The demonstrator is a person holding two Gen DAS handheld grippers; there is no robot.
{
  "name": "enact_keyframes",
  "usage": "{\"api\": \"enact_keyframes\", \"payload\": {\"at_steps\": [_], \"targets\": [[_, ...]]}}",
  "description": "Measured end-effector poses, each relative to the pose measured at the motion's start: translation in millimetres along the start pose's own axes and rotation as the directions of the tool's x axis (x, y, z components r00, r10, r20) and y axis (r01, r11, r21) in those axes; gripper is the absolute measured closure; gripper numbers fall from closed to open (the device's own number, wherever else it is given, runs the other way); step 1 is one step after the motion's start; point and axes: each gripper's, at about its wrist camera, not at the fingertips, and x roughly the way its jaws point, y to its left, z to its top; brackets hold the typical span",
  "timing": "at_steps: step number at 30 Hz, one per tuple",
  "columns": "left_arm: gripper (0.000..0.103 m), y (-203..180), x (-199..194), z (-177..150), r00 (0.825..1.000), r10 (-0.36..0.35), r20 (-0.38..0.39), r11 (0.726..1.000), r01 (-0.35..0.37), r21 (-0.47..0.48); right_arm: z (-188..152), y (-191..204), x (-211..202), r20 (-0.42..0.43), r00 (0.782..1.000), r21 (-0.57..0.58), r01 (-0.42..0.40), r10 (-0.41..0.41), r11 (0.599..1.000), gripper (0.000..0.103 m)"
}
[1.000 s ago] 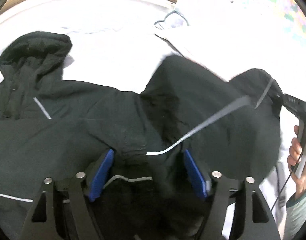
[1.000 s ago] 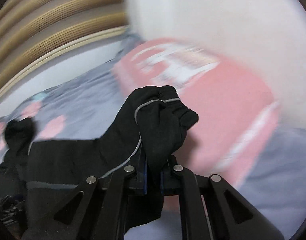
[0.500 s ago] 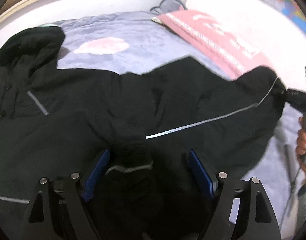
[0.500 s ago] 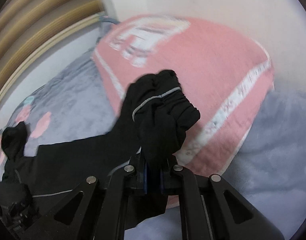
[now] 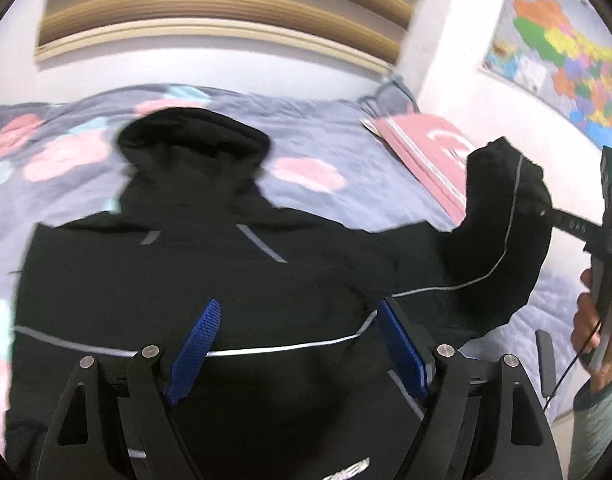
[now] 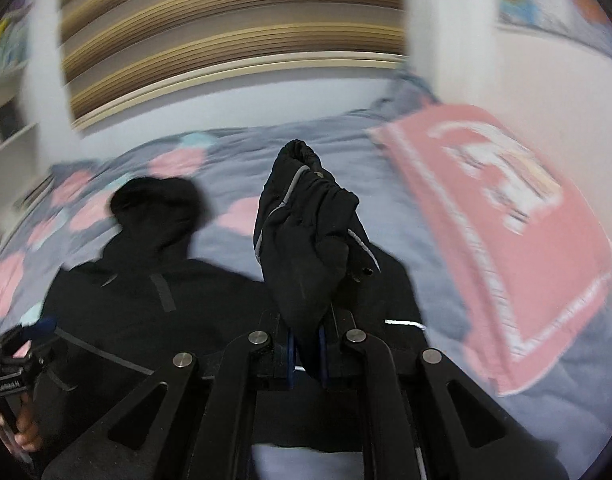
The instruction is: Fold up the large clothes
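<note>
Right wrist view: the right gripper clamps the jacket sleeve cuff; left gripper gapes wide, empty. Next, I judge: fold the sleeve across the body.

The jacket is black, crossed by thin pale grey piping. Beneath it the bedspread is a muted blue-grey scattered with soft pink blotches and a few pale turquoise ones. To the right of the jacket lies a pink pillow with white stripes along its edges and a blurred white motif. Beyond the jacket's hood, the headboard shows horizontal bands of tan, brown and cream. On the white wall to the right of the jacket hangs a map patched in orange, green, yellow, blue and purple. The left gripper is black with bright blue ridged pads; the right gripper is black too.
</note>
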Motion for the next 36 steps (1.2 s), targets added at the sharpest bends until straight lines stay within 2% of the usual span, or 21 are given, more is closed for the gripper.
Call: {"api": "enact_keyframes", "payload": {"at_steps": [5, 10, 15, 18, 19, 20, 22, 23, 25, 28, 31, 33, 35, 36], "targets": [[0.021, 49.6, -40.4, -5.5, 0.999, 0.043, 0.028, 0.997, -0.041, -0.063, -5.1, 92.4, 21.6, -0.056, 0.996, -0.076, -0.077, 0.073, 0.994, 0.091], [0.021, 91.3, -70.3, -18.6, 0.996, 0.077, 0.045, 0.991, -0.071, -0.114, -18.8, 182.9, 44.1, -0.119, 0.978, -0.136, -0.186, 0.17, 0.973, 0.091], [0.021, 129.4, -85.9, -32.8, 0.994, 0.099, 0.04, 0.981, -0.091, -0.171, -36.9, 255.6, 68.0, -0.193, 0.947, -0.166, -0.291, 0.259, 0.942, 0.091], [0.021, 149.2, -88.2, -41.2, 0.993, 0.111, 0.032, 0.973, -0.102, -0.208, -50.3, 286.1, 85.4, -0.246, 0.928, -0.184, -0.327, 0.278, 0.927, 0.089], [0.021, 155.8, -87.5, -43.8, 0.993, 0.112, 0.027, 0.97, -0.103, -0.22, -54.9, 294.0, 91.5, -0.265, 0.923, -0.187, -0.331, 0.277, 0.925, 0.088], [0.021, 159.6, -85.9, -45.7, 0.993, 0.113, 0.022, 0.968, -0.105, -0.228, -60.2, 299.7, 99.8, -0.295, 0.911, -0.179, -0.347, 0.287, 0.92, 0.083], [0.021, 168.9, -81.7, -50.0, 0.993, 0.12, 0.004, 0.963, -0.116, -0.243, -68.0, 304.4, 111.2, -0.349, 0.879, -0.153, -0.395, 0.324, 0.906, 0.07], [0.021, 173.5, -79.2, -51.7, 0.992, 0.124, -0.006, 0.961, -0.122, -0.247, -70.3, 305.5, 112.3, -0.353, 0.873, -0.149, -0.407, 0.336, 0.901, 0.07], [0.021, 176.9, -75.5, -53.6, 0.992, 0.128, -0.019, 0.96, -0.129, -0.25, -71.2, 297.1, 105.7, -0.327, 0.882, -0.163, -0.405, 0.338, 0.9, 0.07], [0.021, 181.8, -66.1, -53.6, 0.992, 0.115, -0.042, 0.959, -0.122, -0.255, -63.4, 264.6, 91.0, -0.28, 0.896, -0.137, -0.392, 0.344, 0.91, 0.07], [0.021, 180.8, -51.5, -51.5, 0.995, 0.074, -0.071, 0.961, -0.09, -0.262, -55.3, 221.2, 77.2, -0.227, 0.914, -0.084, -0.362, 0.335, 0.929, 0.069], [0.021, 176.9, -41.2, -48.4, 0.996, 0.034, -0.088, 0.963, -0.056, -0.263, -53.9, 194.6, 68.4, -0.203, 0.918, -0.056, -0.358, 0.341, 0.932, 0.067], [0.021, 174.1, -34.6, -46.0, 0.995, 0.016, -0.094, 0.965, -0.04, -0.26, -53.2, 176.0, 59.6, -0.194, 0.899, -0.021, -0.404, 0.393, 0.914, 0.067], [0.021, 173.2, -30.9, -45.1, 0.995, 0.004, -0.095, 0.964, -0.029, -0.263, -53.8, 164.0, 53.3, -0.187, 0.87, 0.013, -0.462, 0.456, 0.887, 0.067]]}}
